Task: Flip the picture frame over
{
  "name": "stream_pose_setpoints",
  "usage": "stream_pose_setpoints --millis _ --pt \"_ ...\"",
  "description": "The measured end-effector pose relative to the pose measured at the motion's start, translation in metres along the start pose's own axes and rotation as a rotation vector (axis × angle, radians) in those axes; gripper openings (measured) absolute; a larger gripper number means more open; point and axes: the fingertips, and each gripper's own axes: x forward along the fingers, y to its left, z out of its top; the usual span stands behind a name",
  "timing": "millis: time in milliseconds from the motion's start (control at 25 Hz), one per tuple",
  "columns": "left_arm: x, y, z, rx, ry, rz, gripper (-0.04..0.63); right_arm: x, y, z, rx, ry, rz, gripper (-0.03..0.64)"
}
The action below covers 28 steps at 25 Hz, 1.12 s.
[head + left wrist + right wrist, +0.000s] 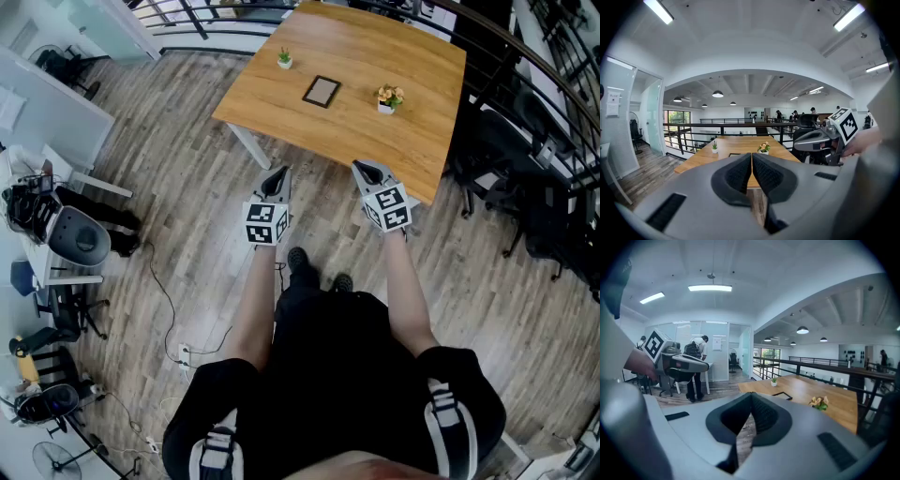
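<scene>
Your left gripper point(277, 175) is held just short of the wooden table's point(412, 56) near edge, tilted slightly down, jaws clenched on nothing. Its cube shows only black-and-white square markers. On the table, the picture frame point(322, 91) lies flat between a small green plant point(284, 58) and a flower pot point(389, 97), well beyond both jaws. Your right gripper point(366, 169), also clenched empty, hovers at the table's near edge.
</scene>
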Motion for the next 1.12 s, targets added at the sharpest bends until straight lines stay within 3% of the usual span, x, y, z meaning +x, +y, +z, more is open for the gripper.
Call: stream_pose_setpoints --millis 840,1120 --pt "-0.009 -0.030 -0.009 0.006 -0.003 -0.005 0.026 -0.026 0.012 -0.024 -0.005 0.005 -0.004 0.006" --pt "-0.012 -0.033 0.000 0.008 -0.042 0.003 0.026 -0.027 0.012 -0.015 -0.007 -0.029 0.002 0.067"
